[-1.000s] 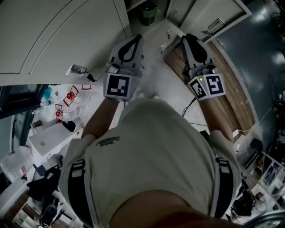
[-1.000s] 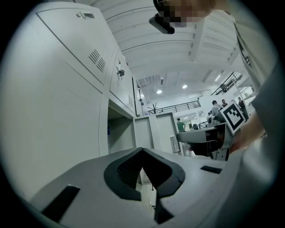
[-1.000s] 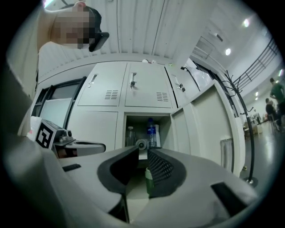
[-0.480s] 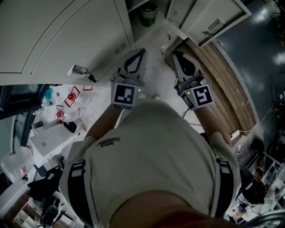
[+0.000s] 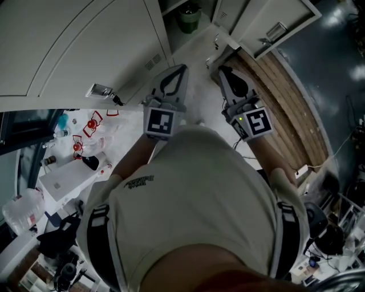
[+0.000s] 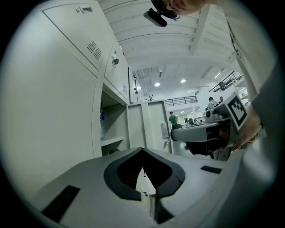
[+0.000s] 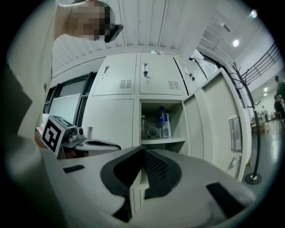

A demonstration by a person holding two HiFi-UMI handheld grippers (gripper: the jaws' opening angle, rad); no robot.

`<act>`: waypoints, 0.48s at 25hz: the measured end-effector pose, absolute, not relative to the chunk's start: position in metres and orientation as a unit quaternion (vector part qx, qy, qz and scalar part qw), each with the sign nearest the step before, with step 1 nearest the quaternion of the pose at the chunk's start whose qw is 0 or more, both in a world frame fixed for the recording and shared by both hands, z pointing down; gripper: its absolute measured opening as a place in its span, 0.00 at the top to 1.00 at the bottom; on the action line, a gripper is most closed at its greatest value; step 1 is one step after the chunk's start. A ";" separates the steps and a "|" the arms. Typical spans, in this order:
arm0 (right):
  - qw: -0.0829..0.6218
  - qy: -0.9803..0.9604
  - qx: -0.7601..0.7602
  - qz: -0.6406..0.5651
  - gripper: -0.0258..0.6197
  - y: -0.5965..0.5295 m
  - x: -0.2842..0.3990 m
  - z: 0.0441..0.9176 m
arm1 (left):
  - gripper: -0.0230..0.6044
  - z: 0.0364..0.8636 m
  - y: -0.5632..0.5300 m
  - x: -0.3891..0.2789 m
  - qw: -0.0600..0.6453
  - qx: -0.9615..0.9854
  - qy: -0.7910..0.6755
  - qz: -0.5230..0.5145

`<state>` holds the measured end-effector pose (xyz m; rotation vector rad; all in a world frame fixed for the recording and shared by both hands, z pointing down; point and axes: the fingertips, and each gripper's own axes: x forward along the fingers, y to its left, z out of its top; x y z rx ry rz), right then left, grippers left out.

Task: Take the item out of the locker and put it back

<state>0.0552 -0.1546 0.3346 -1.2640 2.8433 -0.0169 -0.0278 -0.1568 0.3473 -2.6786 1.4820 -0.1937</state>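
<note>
The open locker (image 7: 161, 119) shows in the right gripper view. On its shelf stand a clear water bottle (image 7: 163, 122) with a blue cap, a glass jar (image 7: 143, 126) and a small round item (image 7: 153, 132). My right gripper (image 7: 142, 152) points at that compartment from a distance, shut with nothing between its jaws. My left gripper (image 6: 143, 150) is also shut and empty, with the locker's opening (image 6: 111, 129) to its left. In the head view both grippers, left (image 5: 183, 68) and right (image 5: 222, 69), hover side by side in front of the lockers. A green item (image 5: 190, 17) sits in a lower compartment.
The locker's door (image 5: 275, 27) hangs open to the right. Closed locker doors (image 5: 85, 40) fill the left. A cluttered table (image 5: 68, 171) with bottles lies at my left, a wooden strip (image 5: 285, 97) and cables at my right. A coat stand (image 7: 254, 133) rises beside the lockers.
Both grippers have drawn a little inward, toward each other and my body. The right one has swung left, away from the wooden strip.
</note>
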 end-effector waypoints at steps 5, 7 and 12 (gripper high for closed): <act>0.005 0.913 -0.408 -0.006 0.96 -0.155 0.056 0.337 | 0.94 0.348 -0.159 -0.027 0.036 -0.874 0.481 -0.061; 0.003 0.913 -0.408 -0.006 0.96 -0.155 0.056 0.338 | 0.94 0.348 -0.160 -0.026 0.035 -0.874 0.481 -0.061; 0.002 0.914 -0.405 -0.009 0.96 -0.156 0.054 0.338 | 0.94 0.351 -0.163 -0.024 0.035 -0.876 0.476 -0.066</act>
